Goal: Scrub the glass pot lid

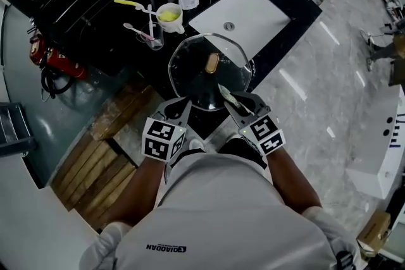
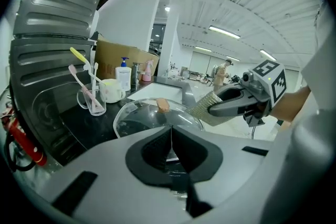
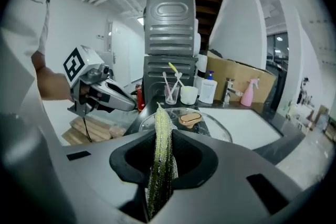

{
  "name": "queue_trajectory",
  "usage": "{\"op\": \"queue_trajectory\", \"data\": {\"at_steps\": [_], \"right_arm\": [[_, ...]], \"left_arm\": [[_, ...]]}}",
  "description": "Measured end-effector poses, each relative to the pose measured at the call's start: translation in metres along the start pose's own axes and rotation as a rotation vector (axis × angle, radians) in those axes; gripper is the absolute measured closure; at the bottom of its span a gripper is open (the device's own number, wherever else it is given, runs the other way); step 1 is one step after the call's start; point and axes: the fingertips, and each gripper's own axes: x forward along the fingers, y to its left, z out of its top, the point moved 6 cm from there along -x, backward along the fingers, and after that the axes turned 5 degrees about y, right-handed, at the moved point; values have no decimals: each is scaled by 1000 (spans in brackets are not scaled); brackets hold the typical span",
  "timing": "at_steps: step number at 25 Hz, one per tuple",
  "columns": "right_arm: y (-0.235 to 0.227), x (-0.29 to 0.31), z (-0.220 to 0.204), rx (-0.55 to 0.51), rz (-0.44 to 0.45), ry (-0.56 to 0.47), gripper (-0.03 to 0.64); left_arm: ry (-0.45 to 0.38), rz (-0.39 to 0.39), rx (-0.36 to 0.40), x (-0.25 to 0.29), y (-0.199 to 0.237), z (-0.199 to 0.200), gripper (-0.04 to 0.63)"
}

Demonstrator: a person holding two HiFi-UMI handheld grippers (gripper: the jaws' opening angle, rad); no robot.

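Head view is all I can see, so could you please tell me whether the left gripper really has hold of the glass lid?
Observer: Yes. In the left gripper view, the left gripper has its jaws together on the rim of the glass lid.
Operator: Thank you. What is the strip in the right gripper?
Observer: The right gripper view shows the right gripper shut on a greenish, glittery scrub pad, held edge-on.
Operator: Does the pad touch the glass?
Observer: In the left gripper view its free end reaches the lid's rim, short of the brown knob. I cannot tell whether it touches.
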Motion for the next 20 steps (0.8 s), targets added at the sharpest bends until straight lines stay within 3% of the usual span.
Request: {"op": "queue_trajectory", "data": {"at_steps": [12, 20], "right_arm": [[-59, 43, 44, -349, -60, 65, 529], [-84, 78, 54, -501, -39, 138, 529]], "left_arm": [[-17, 93, -100, 13, 16, 3, 577], [-39, 143, -154, 19, 25, 7, 577]]}}
